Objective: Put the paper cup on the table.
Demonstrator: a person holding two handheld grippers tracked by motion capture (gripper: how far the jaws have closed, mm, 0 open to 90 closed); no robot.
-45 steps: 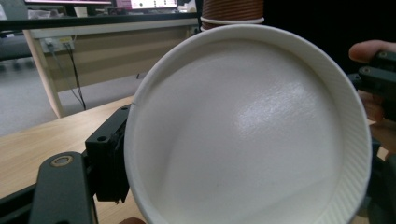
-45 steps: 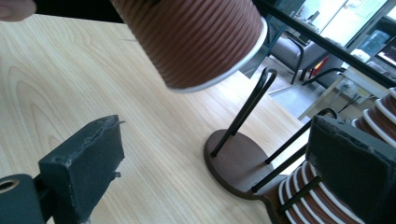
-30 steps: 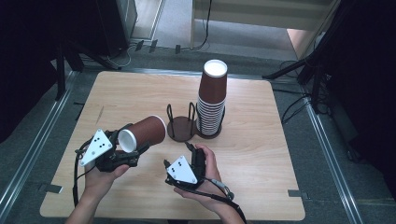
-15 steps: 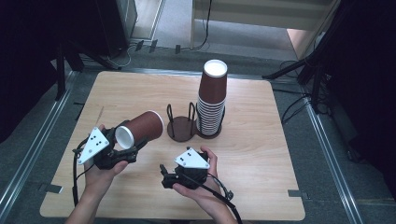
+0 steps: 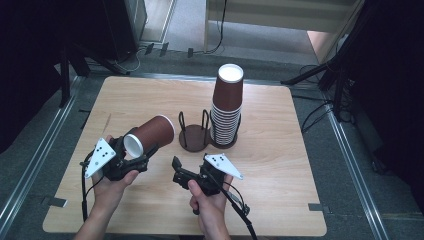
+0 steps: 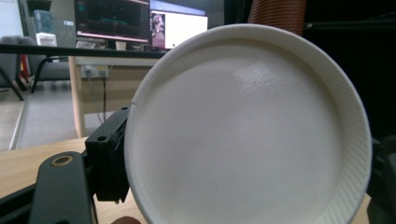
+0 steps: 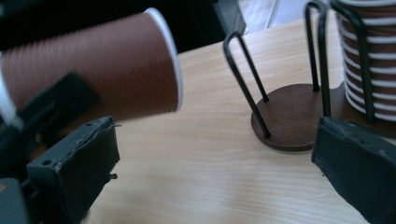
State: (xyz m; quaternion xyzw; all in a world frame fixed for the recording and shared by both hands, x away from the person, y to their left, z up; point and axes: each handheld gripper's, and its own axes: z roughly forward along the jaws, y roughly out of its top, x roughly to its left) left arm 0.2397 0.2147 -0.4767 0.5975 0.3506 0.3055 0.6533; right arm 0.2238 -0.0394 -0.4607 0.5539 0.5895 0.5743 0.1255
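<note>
The left gripper [image 5: 131, 156] is clamped on a brown ribbed paper cup with a white rim [image 5: 149, 136], holding it on its side above the wooden table [image 5: 280, 150], left of the black wire cup holder [image 5: 194, 134]. The right gripper [image 5: 176, 170] has just been opening; its jaws stand wide apart with nothing between them, near the cup.

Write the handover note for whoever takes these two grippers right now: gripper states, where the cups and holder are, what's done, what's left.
Left gripper: shut on the brown paper cup, held on its side above the table, its closed white end toward the hand.
Right gripper: jaws have just been opening; they stand wide with nothing between them, low over the table near the cup.
Cup stack: upright in the right bay of the wire holder; the left bay is empty.
Done: one cup is off the stack and in hand.
Left: probably seat this cup in the empty bay, then release it.
</note>
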